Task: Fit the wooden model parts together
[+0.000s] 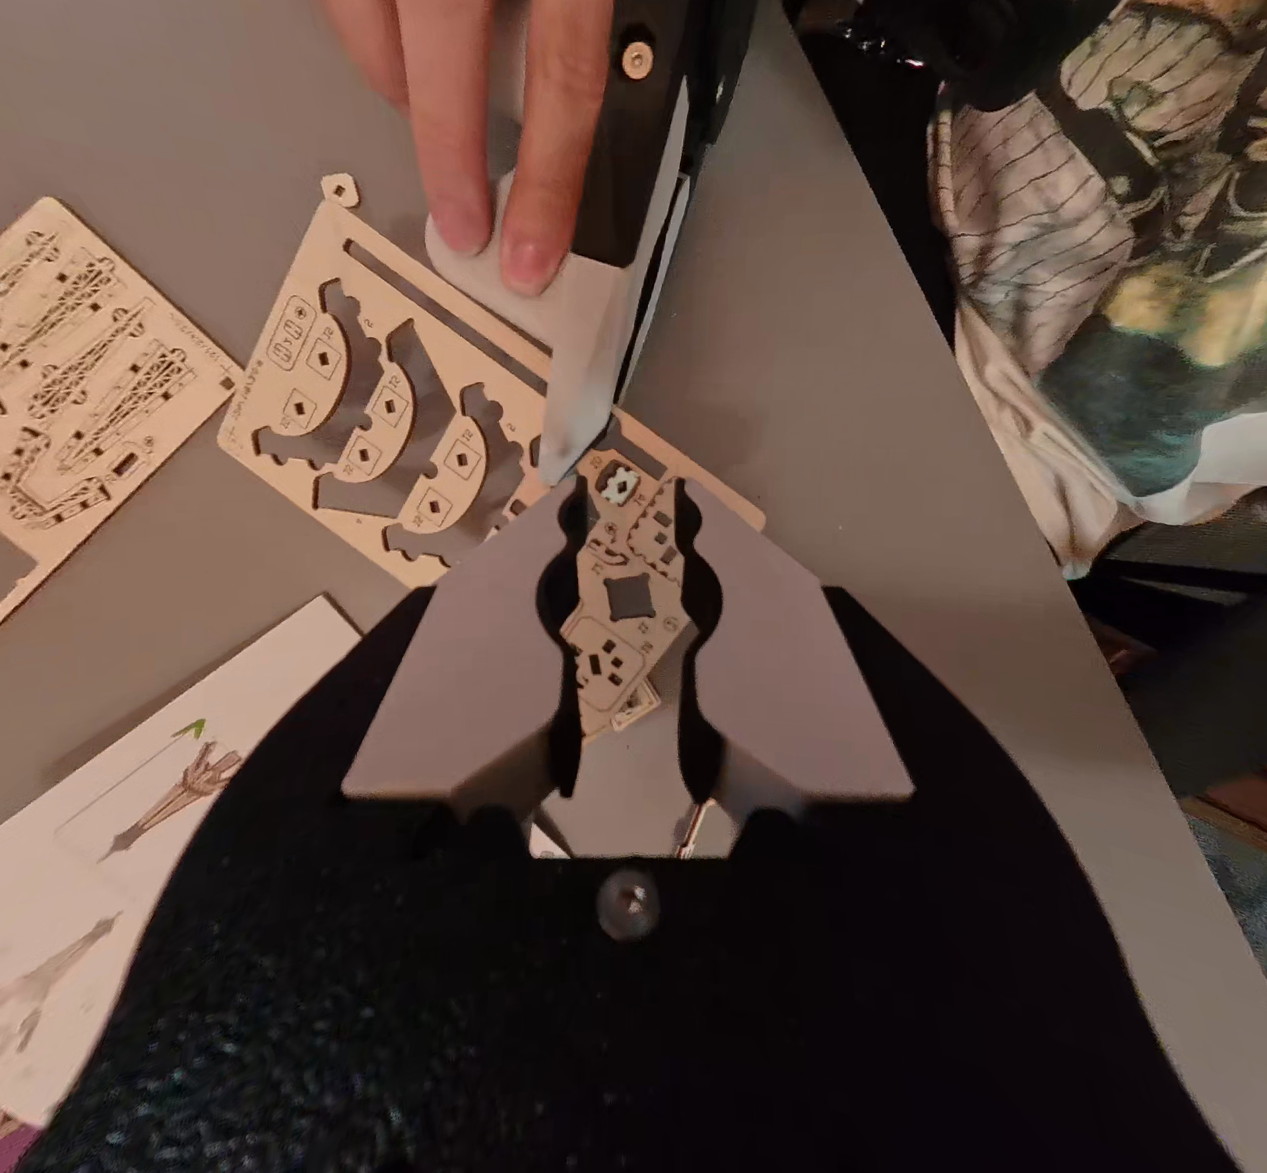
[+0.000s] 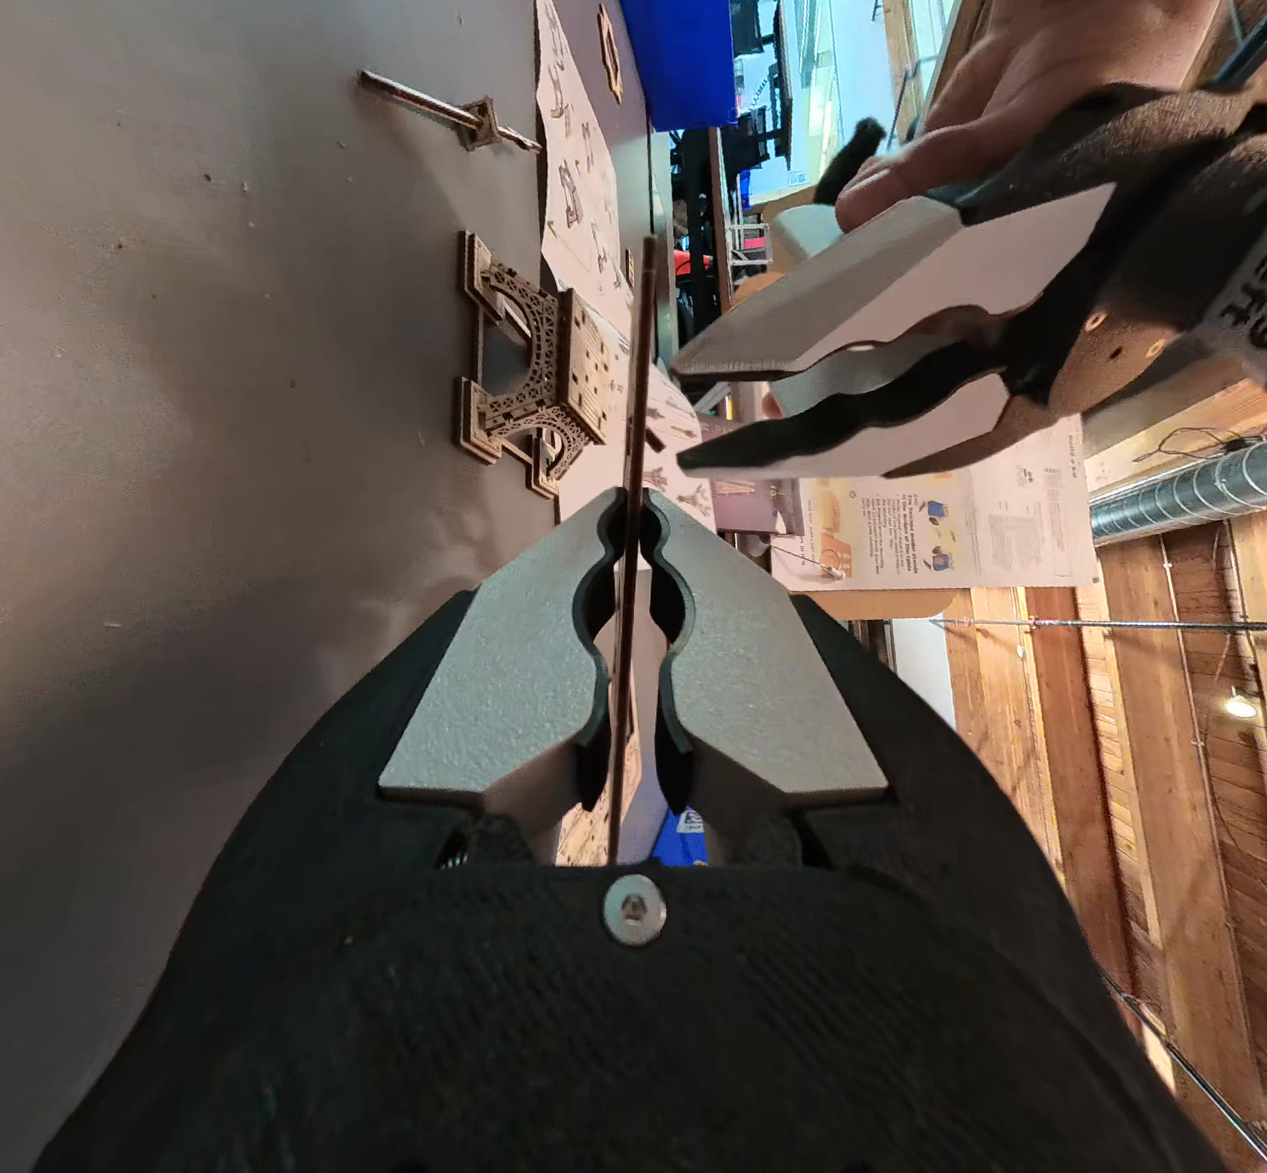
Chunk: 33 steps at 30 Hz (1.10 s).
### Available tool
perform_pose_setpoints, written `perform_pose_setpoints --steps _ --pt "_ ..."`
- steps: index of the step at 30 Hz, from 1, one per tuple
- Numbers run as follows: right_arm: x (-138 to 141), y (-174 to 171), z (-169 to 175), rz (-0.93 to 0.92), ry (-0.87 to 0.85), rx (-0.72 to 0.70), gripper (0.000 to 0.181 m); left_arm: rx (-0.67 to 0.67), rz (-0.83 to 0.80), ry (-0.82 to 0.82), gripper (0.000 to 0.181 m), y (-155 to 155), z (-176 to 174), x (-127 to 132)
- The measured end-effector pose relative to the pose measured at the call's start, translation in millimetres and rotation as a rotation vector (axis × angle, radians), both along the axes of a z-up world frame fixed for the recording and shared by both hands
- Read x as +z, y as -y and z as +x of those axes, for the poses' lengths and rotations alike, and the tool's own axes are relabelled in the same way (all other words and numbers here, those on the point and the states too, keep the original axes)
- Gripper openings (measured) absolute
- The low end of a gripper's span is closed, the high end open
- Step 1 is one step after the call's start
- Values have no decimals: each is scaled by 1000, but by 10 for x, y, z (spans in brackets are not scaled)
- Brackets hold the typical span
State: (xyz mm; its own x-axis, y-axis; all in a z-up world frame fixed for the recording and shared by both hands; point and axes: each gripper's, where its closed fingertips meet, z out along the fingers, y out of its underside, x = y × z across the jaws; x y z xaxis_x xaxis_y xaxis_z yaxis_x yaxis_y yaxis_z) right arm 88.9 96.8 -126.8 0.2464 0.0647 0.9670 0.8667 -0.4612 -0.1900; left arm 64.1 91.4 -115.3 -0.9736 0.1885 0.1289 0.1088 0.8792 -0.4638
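Right claw (image 2: 634, 509) clamps wooden sheet (image 2: 634, 386) edge-on, face hidden; left claw (image 1: 627, 495) narrowly parted.

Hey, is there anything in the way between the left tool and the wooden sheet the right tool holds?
Nothing visible. The left tool hangs open close to the wooden sheet, which the right tool clamps by its edge; only open air lies between them.

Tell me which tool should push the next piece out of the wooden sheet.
Probably left. The left tool is free, slightly open and pointed at the wooden sheet; the right tool is shut on the sheet's edge.
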Motion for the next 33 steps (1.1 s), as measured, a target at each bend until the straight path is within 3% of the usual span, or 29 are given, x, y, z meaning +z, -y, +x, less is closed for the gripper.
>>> perform_pose_setpoints --steps 1,10,16,25,29,33 --pt "-4 -1 -2 2 2 2 0 -3 5 -13 21 0 11 -20" --pt "7 34 12 32 -48 12 0 -106 43 -63 11 21 29 -87" --pt "-29 82 48 49 -126 23 1 -192 58 112 4 74 117 -128" --pt "-99 109 32 36 -191 52 1 -165 15 319 3 96 111 -170" --pt "-195 49 -127 -18 -229 131 0 -146 -15 191 0 22 -64 -242" --pt "-255 -13 -167 -67 -170 125 0 -156 33 4 1 -36 -173 -324"
